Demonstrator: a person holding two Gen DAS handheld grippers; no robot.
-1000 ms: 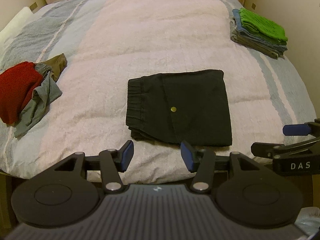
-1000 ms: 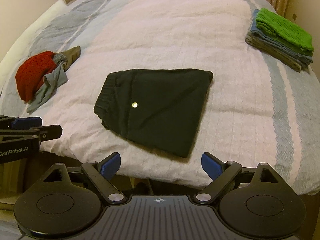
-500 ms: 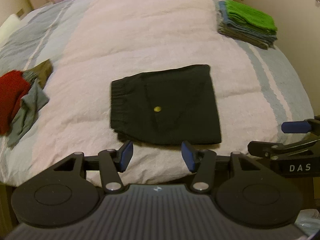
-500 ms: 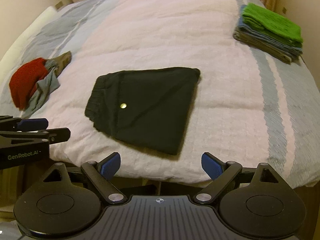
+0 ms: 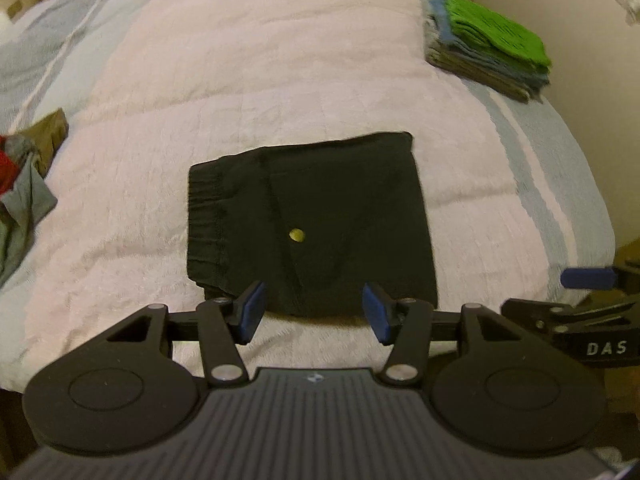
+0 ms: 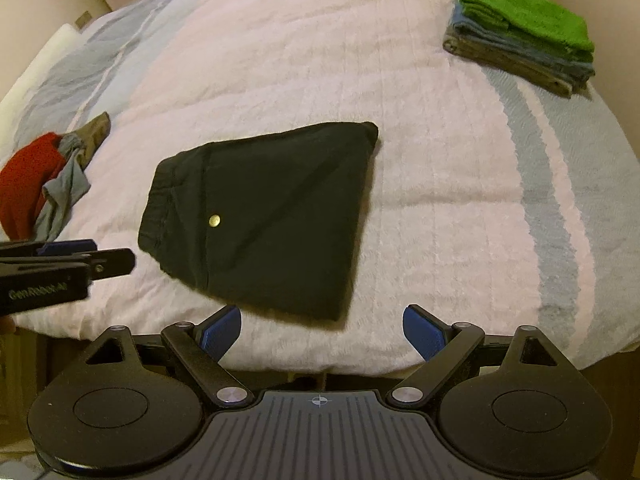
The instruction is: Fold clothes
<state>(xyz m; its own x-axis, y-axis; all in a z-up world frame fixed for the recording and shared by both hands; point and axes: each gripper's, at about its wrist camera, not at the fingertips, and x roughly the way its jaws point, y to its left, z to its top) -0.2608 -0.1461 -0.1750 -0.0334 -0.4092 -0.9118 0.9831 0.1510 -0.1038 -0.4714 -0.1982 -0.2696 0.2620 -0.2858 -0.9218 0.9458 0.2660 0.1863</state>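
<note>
Folded black shorts with a brass snap lie flat in the middle of the bed. My left gripper is open, its blue pads just short of the shorts' near edge, nothing between them. My right gripper is open too, wider, hovering at the bed's near edge below the shorts' near right corner. Each gripper shows at the side of the other's view: the right gripper, the left gripper.
A folded stack topped by a green towel sits at the far right of the bed. A loose heap of red, grey and olive clothes lies at the left edge. A wall runs along the right.
Both grippers have moved forward and a little right toward the black shorts, which now look larger and closer. Both stay open. The clothes on the bed have not moved.
</note>
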